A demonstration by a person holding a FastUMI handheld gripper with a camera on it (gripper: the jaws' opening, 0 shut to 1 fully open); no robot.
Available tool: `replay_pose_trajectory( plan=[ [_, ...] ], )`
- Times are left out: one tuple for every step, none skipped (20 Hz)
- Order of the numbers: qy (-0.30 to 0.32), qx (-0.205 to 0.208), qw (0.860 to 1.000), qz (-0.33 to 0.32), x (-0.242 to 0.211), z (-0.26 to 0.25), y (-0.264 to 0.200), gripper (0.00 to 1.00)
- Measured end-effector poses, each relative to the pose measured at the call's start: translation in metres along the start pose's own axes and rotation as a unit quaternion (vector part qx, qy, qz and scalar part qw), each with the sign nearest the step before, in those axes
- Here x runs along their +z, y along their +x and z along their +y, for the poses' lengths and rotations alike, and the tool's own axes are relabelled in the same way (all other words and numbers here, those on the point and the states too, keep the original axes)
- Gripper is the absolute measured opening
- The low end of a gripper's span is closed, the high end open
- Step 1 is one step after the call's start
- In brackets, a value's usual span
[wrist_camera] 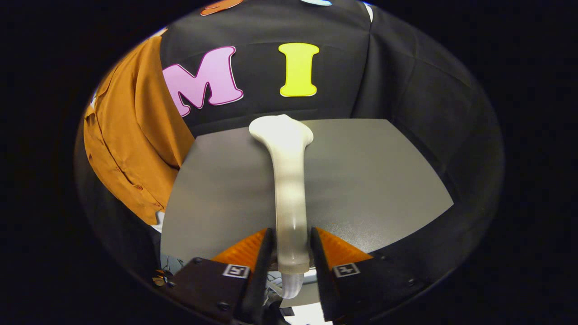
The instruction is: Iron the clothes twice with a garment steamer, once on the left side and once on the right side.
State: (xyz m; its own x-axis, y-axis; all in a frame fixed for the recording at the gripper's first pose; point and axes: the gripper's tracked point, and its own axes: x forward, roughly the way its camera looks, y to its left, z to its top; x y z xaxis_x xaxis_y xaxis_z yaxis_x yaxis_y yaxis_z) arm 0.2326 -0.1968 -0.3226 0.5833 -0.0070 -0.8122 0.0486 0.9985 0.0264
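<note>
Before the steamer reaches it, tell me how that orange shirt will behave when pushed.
The orange shirt hangs in soft folds, so it is probably floppy and light, likely to swing away. The steamer head, held between the gripper's fingers, looks rigid by comparison.

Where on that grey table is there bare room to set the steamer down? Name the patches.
The grey table is bare on both sides of the steamer held in the hand-held gripper, whose fingers are shut on its handle. The wider patch runs toward the booth wall; the other patch is crowded at its edge by the hanging orange shirt.
</note>
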Motion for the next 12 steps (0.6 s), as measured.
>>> replay_pose_trajectory(
  plan=[
    [-0.005,0.008,1.000,-0.026,0.008,0.002,0.004,0.52],
    [-0.009,0.008,0.999,-0.029,0.007,-0.002,0.002,0.43],
    [-0.003,0.015,0.999,-0.046,0.015,0.000,0.003,0.34],
    [0.010,0.018,0.999,-0.050,0.009,-0.001,0.012,0.27],
    [0.025,0.022,0.998,-0.058,0.013,-0.002,0.007,0.28],
    [0.033,0.020,0.997,-0.068,0.016,-0.006,0.005,0.27],
    [0.037,0.013,0.996,-0.082,0.020,-0.011,0.003,0.27],
    [0.042,0.006,0.994,-0.101,0.028,-0.016,-0.001,0.27],
    [0.049,0.000,0.992,-0.119,0.036,-0.019,-0.007,0.27],
    [0.055,-0.002,0.989,-0.138,0.044,-0.020,-0.016,0.28],
    [0.061,-0.001,0.986,-0.158,0.052,-0.021,-0.028,0.27],
    [0.062,0.001,0.982,-0.176,0.059,-0.018,-0.039,0.27]
  ],
)
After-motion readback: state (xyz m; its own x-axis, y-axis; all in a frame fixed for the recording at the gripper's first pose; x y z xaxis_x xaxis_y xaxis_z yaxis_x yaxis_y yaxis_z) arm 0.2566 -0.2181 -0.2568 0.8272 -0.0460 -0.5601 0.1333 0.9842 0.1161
